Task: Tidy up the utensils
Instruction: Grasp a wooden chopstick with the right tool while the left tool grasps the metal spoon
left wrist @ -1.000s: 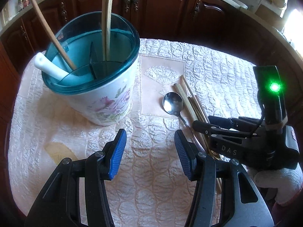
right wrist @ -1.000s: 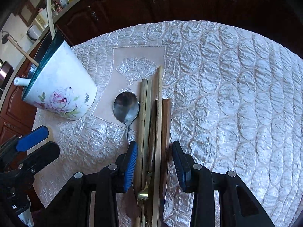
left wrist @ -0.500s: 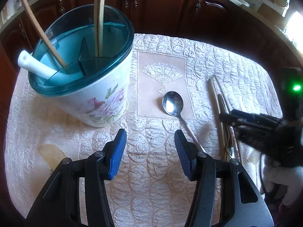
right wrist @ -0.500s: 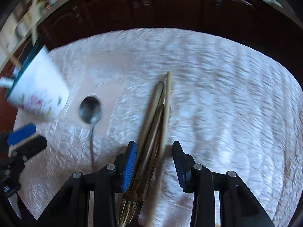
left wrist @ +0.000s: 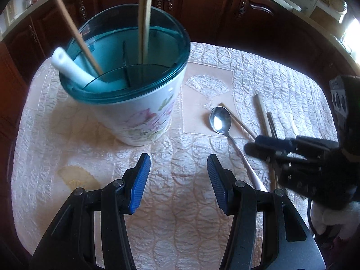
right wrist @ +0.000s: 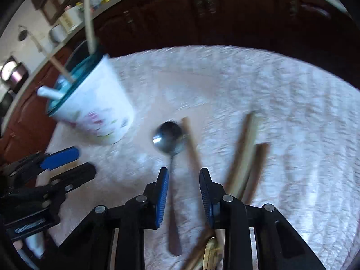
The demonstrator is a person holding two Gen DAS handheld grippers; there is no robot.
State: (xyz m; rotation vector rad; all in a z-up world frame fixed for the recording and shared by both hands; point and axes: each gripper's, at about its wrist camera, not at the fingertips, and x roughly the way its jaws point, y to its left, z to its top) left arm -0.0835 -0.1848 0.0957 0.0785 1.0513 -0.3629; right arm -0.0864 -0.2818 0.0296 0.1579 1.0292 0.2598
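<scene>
On the left of the desk stands the flowered utensil holder, already carrying two wooden handles and a white handle in its divided teal insert. The left gripper hovers low in front of it, jaws half open and empty, unchanged from a second ago.

Farther right lies the metal spoon. A second ago it lay tight against the bundle of wooden sticks; now the sticks are spread off to the right and one thin stick lies just beside the spoon's bowl. The right gripper has swung over the spoon's handle, its jaws closing with the handle between them, not yet pressing on it. That suggests the spoon is the next piece for the holder.

The right wrist view, though blurred, shows the handle between the jaws; the left wrist view shows the holder's compartments.
</scene>
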